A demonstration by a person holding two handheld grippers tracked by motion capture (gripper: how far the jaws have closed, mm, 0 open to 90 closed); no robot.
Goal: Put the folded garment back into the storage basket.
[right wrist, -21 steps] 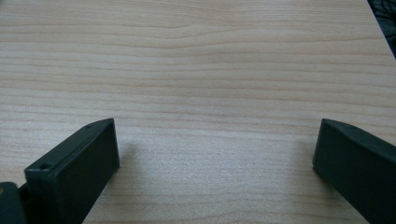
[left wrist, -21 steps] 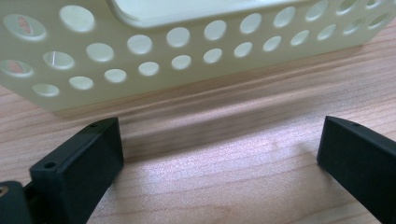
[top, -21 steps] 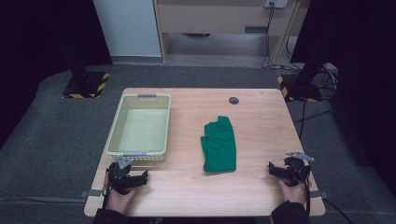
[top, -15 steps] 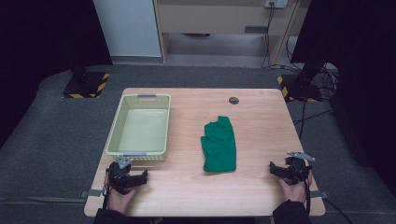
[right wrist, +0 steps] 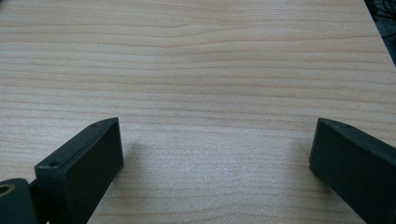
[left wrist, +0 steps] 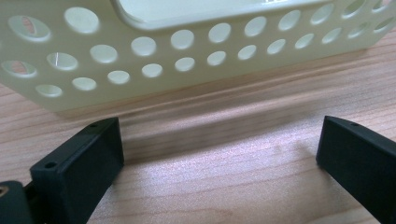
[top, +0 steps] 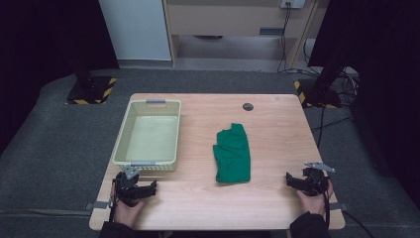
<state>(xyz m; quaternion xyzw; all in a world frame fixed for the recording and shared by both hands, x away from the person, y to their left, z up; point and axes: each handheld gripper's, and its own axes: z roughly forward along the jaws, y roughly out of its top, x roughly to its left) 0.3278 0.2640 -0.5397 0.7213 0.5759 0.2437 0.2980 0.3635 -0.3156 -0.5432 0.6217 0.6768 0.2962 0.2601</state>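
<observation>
Both grippers rest at the table's (top: 277,111) near edge, jaws wide apart, gripping nothing: left gripper (top: 148,189) just before the basket (top: 148,133), right gripper (top: 293,180) near the right corner. Green cloth (top: 233,153) lies mid-table between them.

Round dark disc (top: 248,106) near far table edge, yellow-black striped stand bases (top: 92,91) on floor

Left gripper (top: 148,188): black body, grey three-cornered plate on top, two black blocky jaws. In the left gripper view (left wrist: 219,154) each jaw has small round screw holes on its top face; a brass-coloured ring sits behind the left jaw. Right gripper (top: 292,181): same black build, grey plate above, thin black cable trailing behind. Dark sleeves behind both grippers.
</observation>
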